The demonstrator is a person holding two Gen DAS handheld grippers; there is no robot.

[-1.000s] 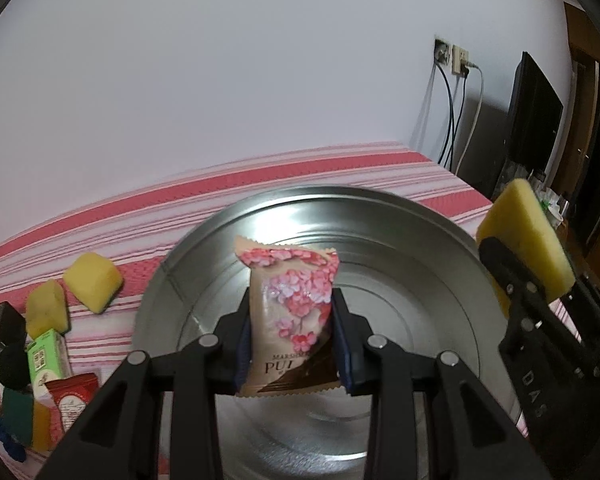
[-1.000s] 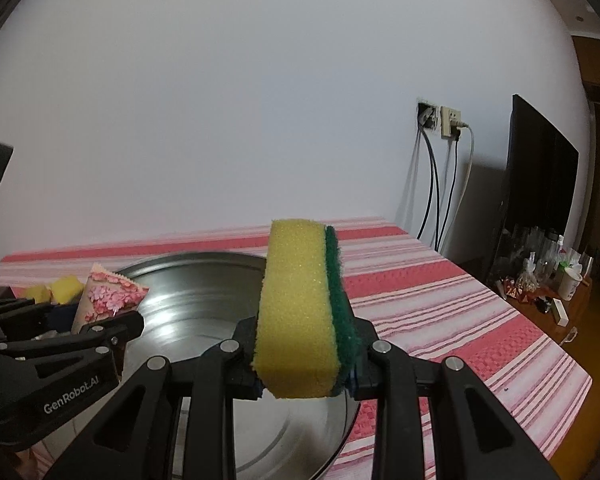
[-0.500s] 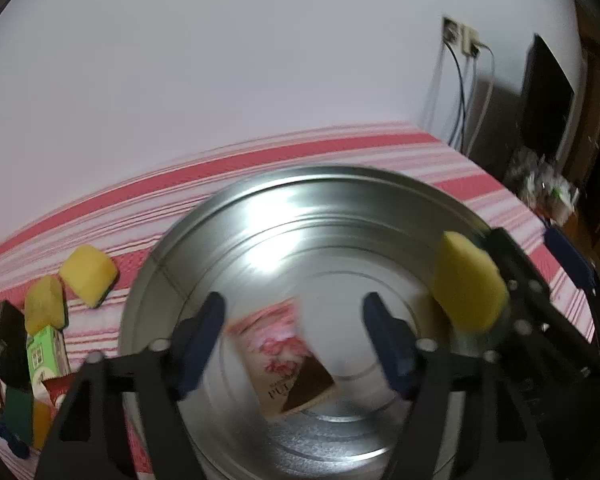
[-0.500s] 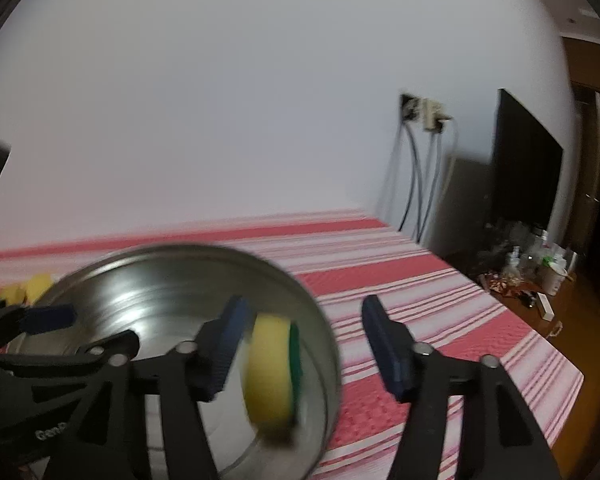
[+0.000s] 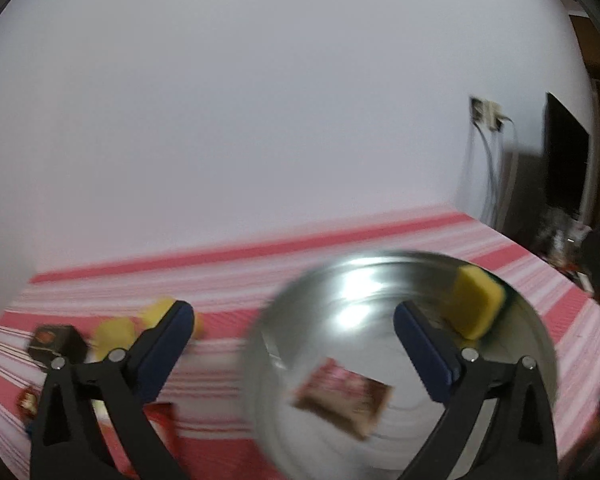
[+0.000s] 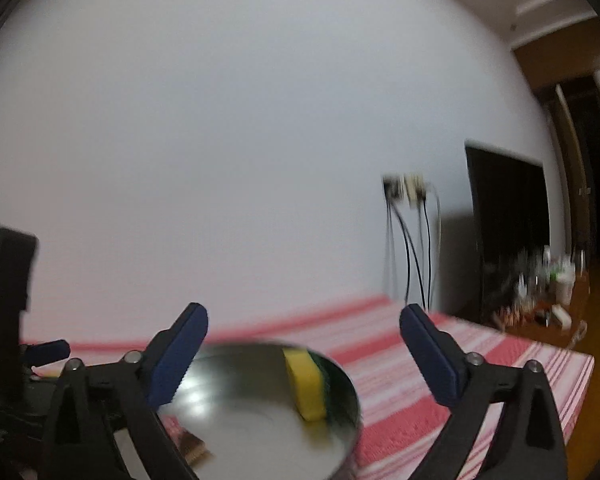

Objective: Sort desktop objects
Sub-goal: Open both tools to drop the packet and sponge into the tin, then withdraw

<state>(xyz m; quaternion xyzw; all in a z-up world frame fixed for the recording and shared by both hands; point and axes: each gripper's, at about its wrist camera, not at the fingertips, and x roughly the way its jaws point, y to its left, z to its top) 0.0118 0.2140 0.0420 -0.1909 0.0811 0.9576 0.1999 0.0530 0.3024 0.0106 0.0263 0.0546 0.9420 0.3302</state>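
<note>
Left wrist view: I am seeing my left claw (image 5: 292,320) gaping wide and empty, jaws just opening, tilting down over the snack packet (image 5: 342,398) lying lower center in the metal basin (image 5: 540,344); my right claw (image 6: 303,322), pointing level, is likewise spreading empty above the sponge (image 6: 306,384).

- Table (image 5: 340,240) under a red-and-white striped cloth, set against a white wall.
- Round metal basin (image 5: 284,320) resting on the cloth, right of centre in the left wrist view.
- Left of the basin: two yellow sponges (image 5: 112,332), a small black box (image 5: 54,340), a red packet (image 5: 160,420), all blurred.
</note>
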